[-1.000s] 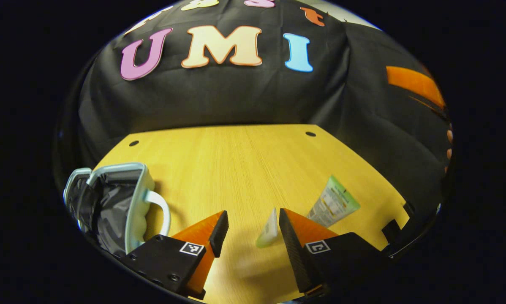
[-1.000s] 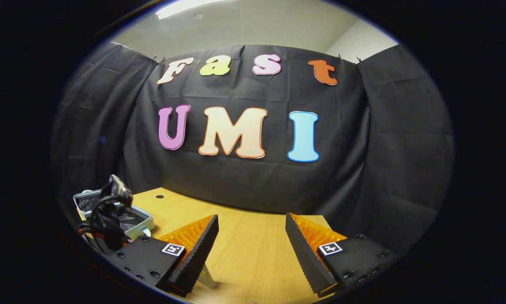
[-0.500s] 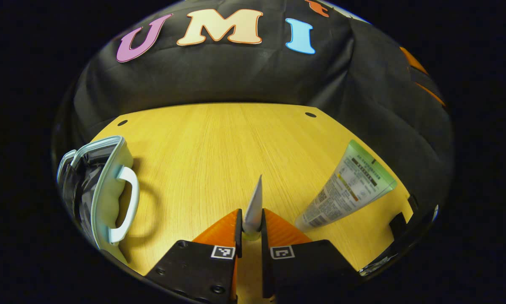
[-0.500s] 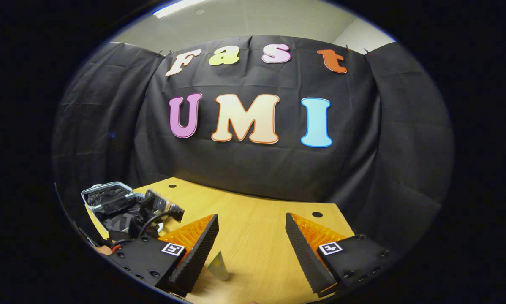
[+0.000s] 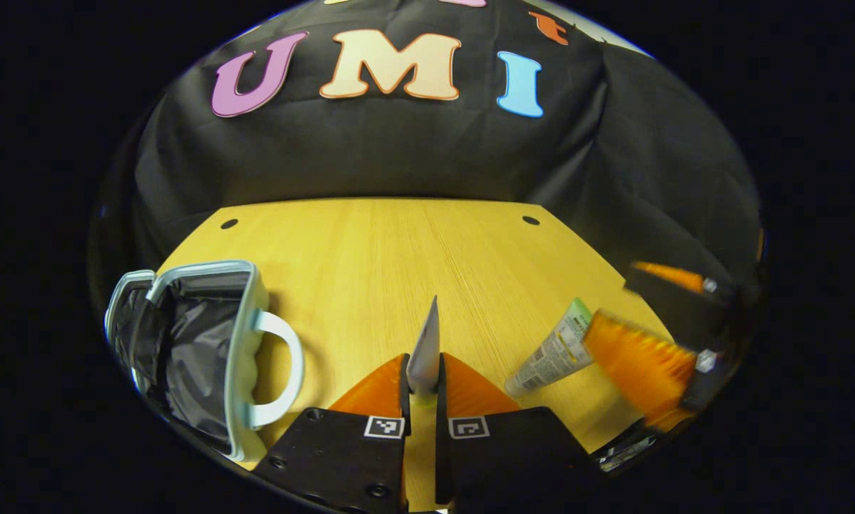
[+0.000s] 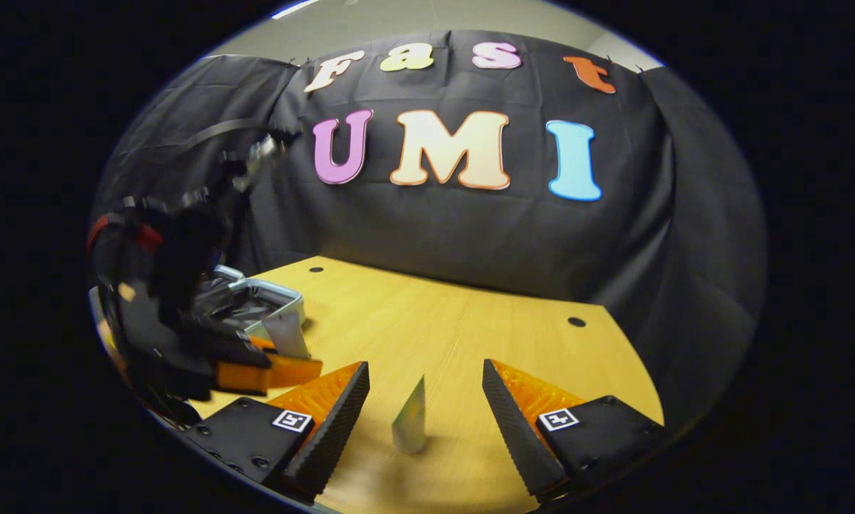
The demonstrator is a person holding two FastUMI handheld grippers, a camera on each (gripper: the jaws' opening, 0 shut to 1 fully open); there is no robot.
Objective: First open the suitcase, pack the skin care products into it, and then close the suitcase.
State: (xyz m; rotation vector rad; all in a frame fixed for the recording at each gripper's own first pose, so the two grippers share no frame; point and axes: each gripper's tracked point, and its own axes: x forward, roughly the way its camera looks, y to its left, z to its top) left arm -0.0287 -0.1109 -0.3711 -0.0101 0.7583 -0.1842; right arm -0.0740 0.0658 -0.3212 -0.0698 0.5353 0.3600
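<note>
**Suitcase open, one tube pinched thin, a second not yet held**

The suitcase (image 5: 185, 350) lies open at the table's (image 5: 413, 250) left edge, dark lining showing. My left gripper (image 5: 422, 371) is clamped on a pale tube (image 5: 426, 343), both fingers pressing its flat body. I judge that hold narrow; the tube could pivot or slip out on the swing toward the case. My right gripper (image 6: 425, 400) is spread wide around the green-capped tube (image 6: 410, 421), touching nothing. Closing off-centre could tip or squirt it away. The two grippers work near each other, so I risk a clash.
</note>
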